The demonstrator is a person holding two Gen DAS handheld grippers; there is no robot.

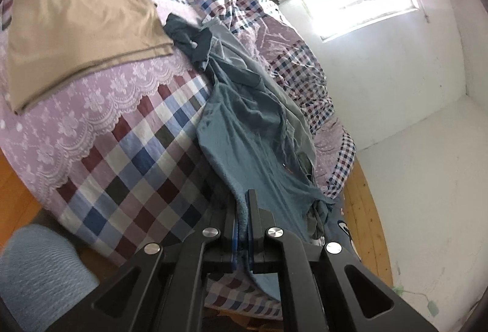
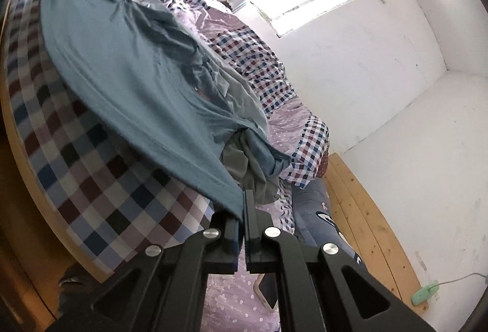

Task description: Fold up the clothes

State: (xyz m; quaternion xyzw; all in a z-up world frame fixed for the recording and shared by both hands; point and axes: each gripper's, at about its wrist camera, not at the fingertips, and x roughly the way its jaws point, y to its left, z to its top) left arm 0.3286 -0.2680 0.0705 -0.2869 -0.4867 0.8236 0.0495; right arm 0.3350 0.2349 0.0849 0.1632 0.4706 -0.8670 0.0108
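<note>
Both grippers clamped on the same teal garment [image 2: 128, 78]. Left gripper [image 1: 242, 203] is closed on a thick fold of its near edge. Right gripper [image 2: 244, 203] is closed on a thin corner of the hem.

The garment hangs stretched between them, partly off the checked bedspread [image 1: 128, 179], its far end lying on the heap of grey-green clothes [image 1: 292, 106]. A tan cloth [image 1: 76, 17], already folded, sits at far left.

Risks, as I judge them:
- The right grip is on very little fabric; any jerk or extra tension could pull the corner out.
- The far end looks tangled with the heap, so lifting could drag other pieces along or off the bed.
- Uneven pull across the 2 grips would skew the fold.
- A phone [image 2: 268, 292] lies below the right gripper, so a low sweep could knock it.
</note>
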